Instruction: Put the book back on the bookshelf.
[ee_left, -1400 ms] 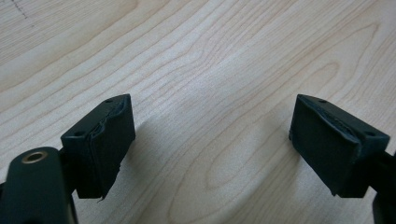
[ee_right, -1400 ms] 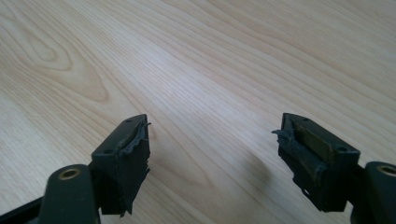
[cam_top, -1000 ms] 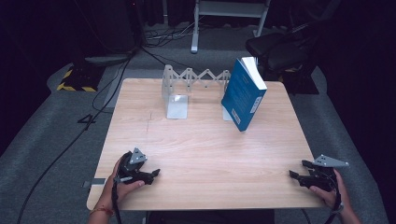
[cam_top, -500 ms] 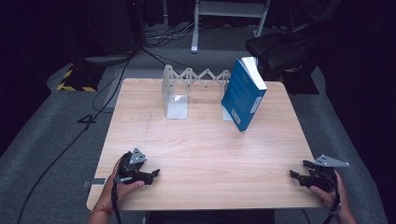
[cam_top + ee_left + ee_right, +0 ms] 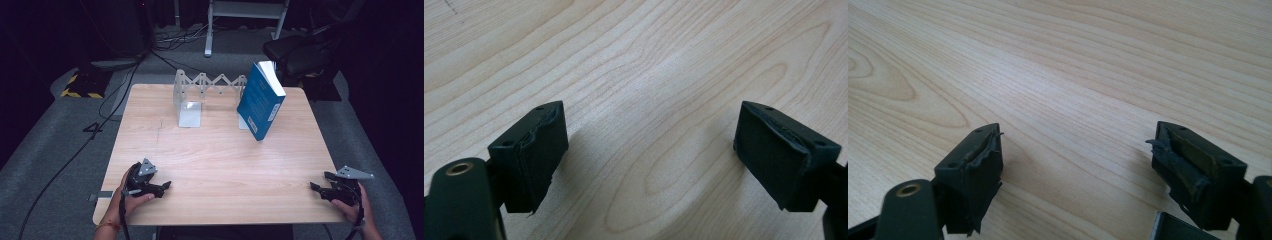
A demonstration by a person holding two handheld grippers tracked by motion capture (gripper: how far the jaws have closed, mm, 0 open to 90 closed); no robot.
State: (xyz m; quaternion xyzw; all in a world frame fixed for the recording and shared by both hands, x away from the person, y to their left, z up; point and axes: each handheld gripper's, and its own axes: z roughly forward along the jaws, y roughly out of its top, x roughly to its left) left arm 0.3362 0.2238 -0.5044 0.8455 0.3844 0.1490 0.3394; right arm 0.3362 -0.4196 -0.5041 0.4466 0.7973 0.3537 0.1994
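— Dark room all around, grey floor [image 5: 45, 165] with cables, and in the middle a pale wooden tabletop [image 5: 220, 150]. What stands on it?

— At the far side a white folding book rack [image 5: 200, 92], the zigzag kind. A blue book [image 5: 260, 100] stands tilted at the right end of the rack, leaning to the left. Behind the tabletop I see a black chair [image 5: 300, 50] and a yellow-black striped thing [image 5: 80, 86] on the floor.

— And the left tool?

— The left tool [image 5: 162, 187] lies near the front left corner of the tabletop, in the person's left hand [image 5: 125, 192]. In the left gripper view its two black jaws stand wide apart, and between them there is only bare wood. It grips nothing.

— The right one?

— The right tool [image 5: 320, 182] is at the front right edge, in the right hand [image 5: 355, 207]. In the right gripper view its jaws are also widely spread, nothing between them. The rubber on the pads [image 5: 980, 155] looks a little torn.

— How far is the book from them?

— Well apart from both. The book is at the far side, the tools at the near side; it is nearer to the right tool's side than to the left.
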